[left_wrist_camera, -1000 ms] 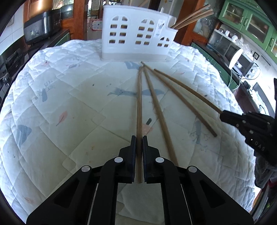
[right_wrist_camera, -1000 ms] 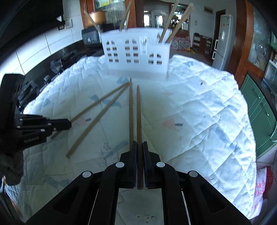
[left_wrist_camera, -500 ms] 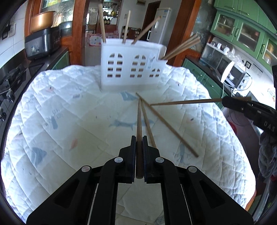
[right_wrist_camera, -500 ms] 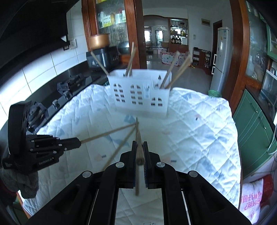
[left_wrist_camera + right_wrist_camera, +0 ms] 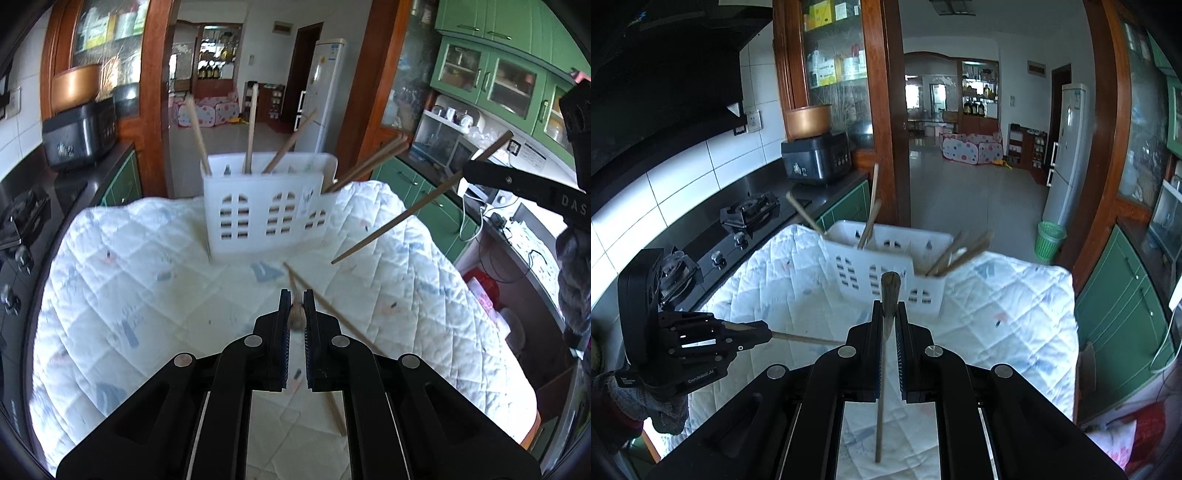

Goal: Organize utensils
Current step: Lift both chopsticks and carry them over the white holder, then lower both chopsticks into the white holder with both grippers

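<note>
A white plastic utensil holder [image 5: 269, 206] stands at the far side of the quilted table and holds several wooden chopsticks; it also shows in the right wrist view [image 5: 886, 269]. My left gripper [image 5: 296, 314] is shut on a chopstick [image 5: 296, 318], raised above the table and seen end-on. My right gripper [image 5: 889, 317] is shut on another chopstick [image 5: 888, 291], also lifted; from the left wrist view this chopstick [image 5: 410, 212] slants in the air right of the holder. One chopstick [image 5: 328, 310] lies on the quilt.
The table has a white quilted cover [image 5: 147, 295]. A stove [image 5: 750, 214] and black cooker [image 5: 816, 158] are on the counter to the left. Green cabinets [image 5: 498, 81] and a counter with appliances are to the right. A green bin [image 5: 1050, 240] stands on the floor behind.
Both grippers have lifted their chopsticks off the quilt and tilted them upward. The views have risen well above the table. One chopstick stays on the quilt.
</note>
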`<state>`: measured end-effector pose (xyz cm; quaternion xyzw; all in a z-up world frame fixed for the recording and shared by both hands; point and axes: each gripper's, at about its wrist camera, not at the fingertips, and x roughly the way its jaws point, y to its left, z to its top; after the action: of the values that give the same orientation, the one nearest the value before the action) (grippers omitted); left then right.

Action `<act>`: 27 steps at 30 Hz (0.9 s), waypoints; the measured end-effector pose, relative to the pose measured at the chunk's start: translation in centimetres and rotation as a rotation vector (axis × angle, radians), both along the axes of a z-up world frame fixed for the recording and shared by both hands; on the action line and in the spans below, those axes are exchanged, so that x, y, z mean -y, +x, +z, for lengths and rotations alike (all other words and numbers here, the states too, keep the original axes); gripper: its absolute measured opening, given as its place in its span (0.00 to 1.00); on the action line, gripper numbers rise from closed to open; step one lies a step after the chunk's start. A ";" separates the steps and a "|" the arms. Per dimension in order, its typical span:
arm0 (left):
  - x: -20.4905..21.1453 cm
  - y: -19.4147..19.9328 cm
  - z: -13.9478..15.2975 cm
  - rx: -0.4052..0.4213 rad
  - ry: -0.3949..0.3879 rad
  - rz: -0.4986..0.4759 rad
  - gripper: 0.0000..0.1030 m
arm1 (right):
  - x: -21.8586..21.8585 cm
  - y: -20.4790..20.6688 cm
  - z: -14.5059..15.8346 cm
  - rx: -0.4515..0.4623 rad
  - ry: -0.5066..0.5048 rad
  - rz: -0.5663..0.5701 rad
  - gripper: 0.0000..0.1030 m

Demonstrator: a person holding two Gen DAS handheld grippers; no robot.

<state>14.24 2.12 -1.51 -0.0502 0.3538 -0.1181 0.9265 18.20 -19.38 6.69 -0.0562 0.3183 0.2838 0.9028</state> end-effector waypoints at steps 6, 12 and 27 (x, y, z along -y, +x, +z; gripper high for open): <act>-0.1 1.7 4.1 0.062 0.032 -0.033 0.05 | -0.3 2.0 3.4 0.049 -0.019 -0.001 0.06; -0.6 3.8 9.1 0.147 0.059 -0.031 0.05 | -0.9 4.1 6.1 0.097 -0.044 -0.017 0.06; -2.7 11.1 18.1 0.353 0.100 0.139 0.05 | -2.8 9.5 5.0 0.038 -0.077 -0.061 0.06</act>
<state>25.30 4.80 16.60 -0.0071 0.1868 -0.0430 0.9814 27.71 -16.57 11.72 -0.0867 0.3133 0.2427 0.9140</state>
